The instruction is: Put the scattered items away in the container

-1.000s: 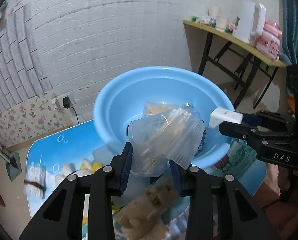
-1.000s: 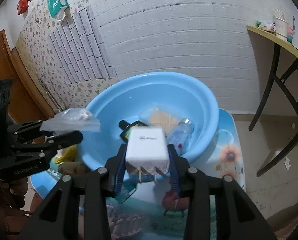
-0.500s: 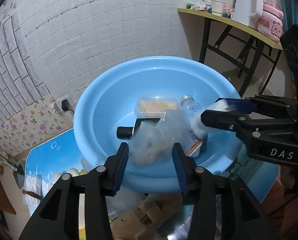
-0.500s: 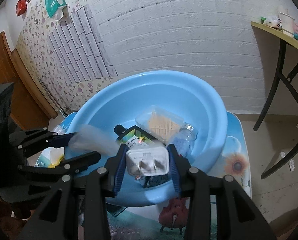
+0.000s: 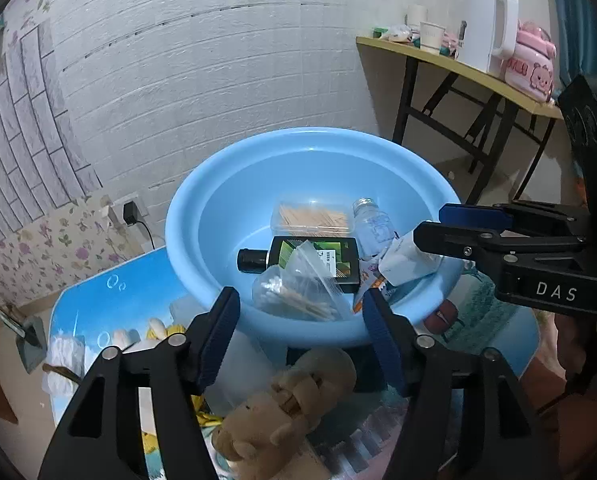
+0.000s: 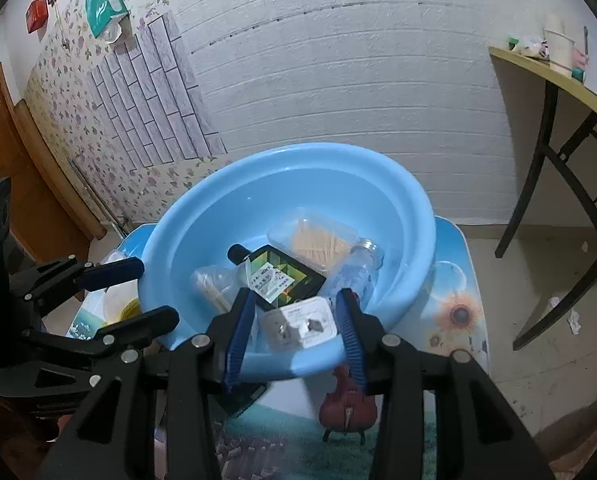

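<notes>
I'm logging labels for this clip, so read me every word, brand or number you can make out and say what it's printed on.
"DAS": white letters on the body of the right hand-held gripper, seen from the left wrist view.
White sticker on the black flat bottle in the blue basin: print too small to read.
White charger: grey marking near its top edge, blurred.
Clear small bottle: label unreadable.
Pink box on the side table: cartoon face, no legible words.

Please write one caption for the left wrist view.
Left hand-held gripper opening above cotton-swab bag lying in blue basin.
</notes>
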Tool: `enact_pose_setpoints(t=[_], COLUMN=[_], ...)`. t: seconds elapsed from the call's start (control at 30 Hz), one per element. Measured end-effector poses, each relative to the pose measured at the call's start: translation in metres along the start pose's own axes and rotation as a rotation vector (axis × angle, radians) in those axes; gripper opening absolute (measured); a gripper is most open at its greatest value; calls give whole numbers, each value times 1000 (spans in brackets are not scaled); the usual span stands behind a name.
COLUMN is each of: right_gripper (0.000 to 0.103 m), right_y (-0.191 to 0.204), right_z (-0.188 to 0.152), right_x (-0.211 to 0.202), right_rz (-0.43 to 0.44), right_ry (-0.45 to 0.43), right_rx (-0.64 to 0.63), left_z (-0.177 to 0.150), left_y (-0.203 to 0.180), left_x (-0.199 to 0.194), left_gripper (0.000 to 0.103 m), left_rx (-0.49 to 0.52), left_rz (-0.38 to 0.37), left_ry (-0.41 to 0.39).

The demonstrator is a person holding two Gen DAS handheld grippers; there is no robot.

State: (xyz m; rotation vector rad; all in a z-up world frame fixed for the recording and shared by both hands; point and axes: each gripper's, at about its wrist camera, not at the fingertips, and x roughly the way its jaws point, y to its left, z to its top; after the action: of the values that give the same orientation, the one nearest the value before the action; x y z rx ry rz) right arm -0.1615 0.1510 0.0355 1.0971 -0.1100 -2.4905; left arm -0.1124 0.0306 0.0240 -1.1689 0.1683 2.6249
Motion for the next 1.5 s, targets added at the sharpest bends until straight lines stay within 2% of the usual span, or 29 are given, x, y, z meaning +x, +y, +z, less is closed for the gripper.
enact_pose_setpoints(t=[0.3, 0.5, 0.67, 1.03, 1.33, 1.37, 1.43, 1.5], right_gripper=[42, 42, 42, 42, 42, 44, 57, 59], right_y=[16, 26, 34, 58, 72, 72, 73, 74], right_z=[-8, -17, -23, -41, -48, -48, -48, -47], right_x=[-12, -16, -16, -1, 16, 18, 21, 23], right_rz=[-31, -61, -91, -66, -50, -45, -26, 6], right_ry=[4, 10, 23, 119, 168, 173, 178, 184], right_rx=[-31, -57, -82, -113, -103, -95, -75, -49], left_z=[-18, -44, -67, -105, -110, -110, -110, -109], left_y=[15, 36, 52, 75, 88, 90, 95, 100], left_x=[-15, -25, -29, -36, -38, -38, -39, -38], left_gripper=[64, 72, 72, 77, 77, 78, 78, 78], left_rx=[-41, -91, -126, -189, -187, -187, -191, -198], left_rz=[-1, 19, 32, 41, 23, 24, 25, 28], left_ry=[-25, -28, -16, -9, -15, -15, -17, -20])
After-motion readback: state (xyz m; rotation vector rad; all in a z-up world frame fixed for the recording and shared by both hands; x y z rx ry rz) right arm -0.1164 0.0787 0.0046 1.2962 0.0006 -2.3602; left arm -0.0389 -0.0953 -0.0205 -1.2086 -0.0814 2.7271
